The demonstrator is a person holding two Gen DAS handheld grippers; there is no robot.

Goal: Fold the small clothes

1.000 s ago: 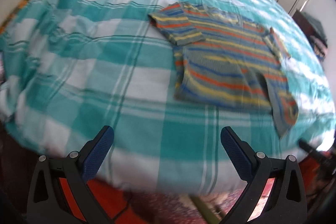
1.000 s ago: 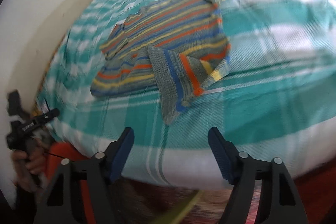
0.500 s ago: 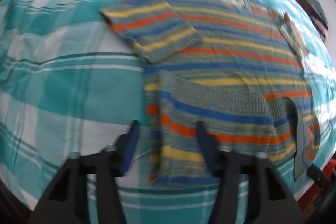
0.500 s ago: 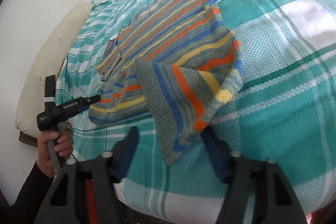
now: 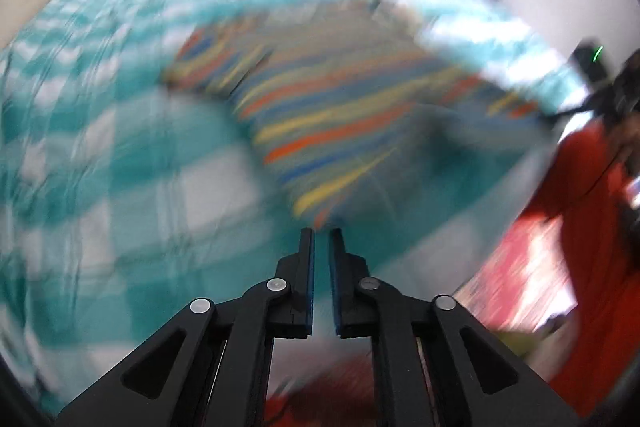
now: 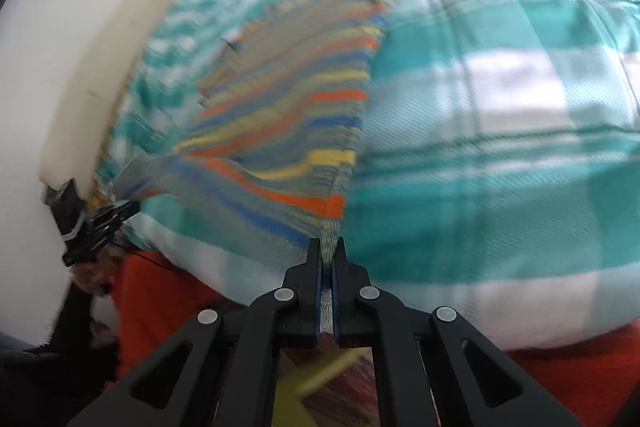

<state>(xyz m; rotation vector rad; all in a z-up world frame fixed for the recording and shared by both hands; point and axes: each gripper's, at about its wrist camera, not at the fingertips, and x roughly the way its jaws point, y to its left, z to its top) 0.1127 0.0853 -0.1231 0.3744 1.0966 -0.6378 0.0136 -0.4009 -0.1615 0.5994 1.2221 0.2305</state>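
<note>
A small knitted shirt (image 5: 332, 107) with orange, yellow and blue stripes lies on the bed; the left wrist view is badly blurred. My left gripper (image 5: 322, 233) has its jaws closing to a narrow gap, and the shirt's near corner reaches in at the tips. In the right wrist view the shirt (image 6: 288, 107) has its near edge raised. My right gripper (image 6: 330, 241) is shut on one corner, with cloth showing between the pads. The hem runs left to the left gripper (image 6: 130, 207), which pinches the other corner.
A teal and white checked cover (image 6: 500, 147) spreads over the bed on all sides of the shirt. A cream pillow (image 6: 108, 75) lies along the far left edge. The person's red-orange top (image 5: 592, 227) fills the right side, and a hand (image 6: 88, 275) grips the left tool.
Both grippers went from wide open to shut. Each came down to a near corner of the shirt and took hold. The hem between them has lifted off the cover.
</note>
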